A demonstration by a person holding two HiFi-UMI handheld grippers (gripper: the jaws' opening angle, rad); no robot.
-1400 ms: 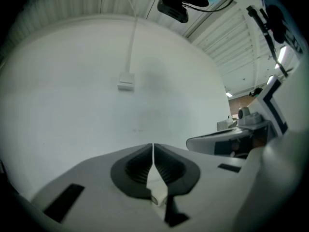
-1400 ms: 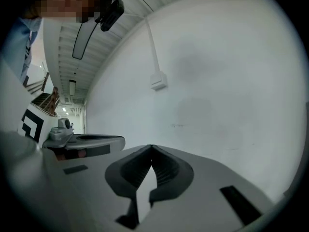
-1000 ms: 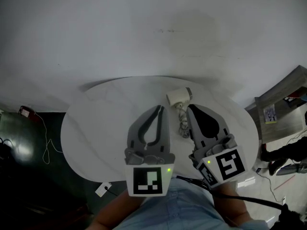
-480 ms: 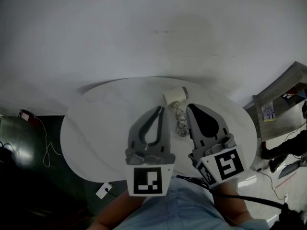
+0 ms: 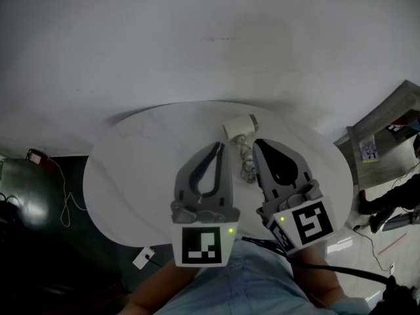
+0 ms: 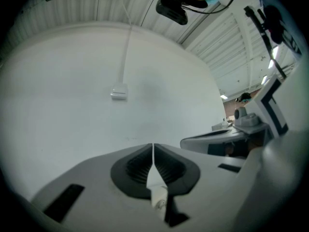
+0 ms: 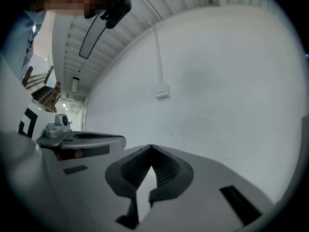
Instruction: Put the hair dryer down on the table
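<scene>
Hair dryer point(image 5: 239, 127) lies on its side on the round white table point(image 5: 131, 169), toward the far edge and a little right of centre. Nothing touches it. Its cord point(image 5: 248, 166) is bunched in a loose pile on the near side of it and runs back toward the person.

Left gripper point(image 5: 220, 147) and right gripper point(image 5: 257, 143) are both over the near half of the table, close to the person's light blue shirt point(image 5: 243, 287), side by side with the cord pile between them. Both are clenched with nothing between the pads. The left gripper view shows ribbed pads meeting in a thin line point(image 6: 153, 151), and the right gripper view shows the same point(image 7: 151, 151). My read is that the dryer is set down and let go, and the grippers are parked back from it so nothing nudges it. The task looks done or nearly done.

Hard to make out:
- Both gripper views point up at the pale wall with a small box and conduit point(image 6: 119, 92), so they show neither the table nor the dryer.
- The head view is dim. The dryer's barrel end is clear, but the handle merges with the cord near the right gripper's tip.
- I can't tell where the cord ends, since the grippers cover part of the pile.
- The near edge of the table is hidden under the marker cubes and the shirt.
- The floor at left is dark, with only a red item with a thin cable point(image 5: 36, 155) readable.
- The cabinet point(image 5: 387, 136) at right is cut off by the frame edge.
</scene>
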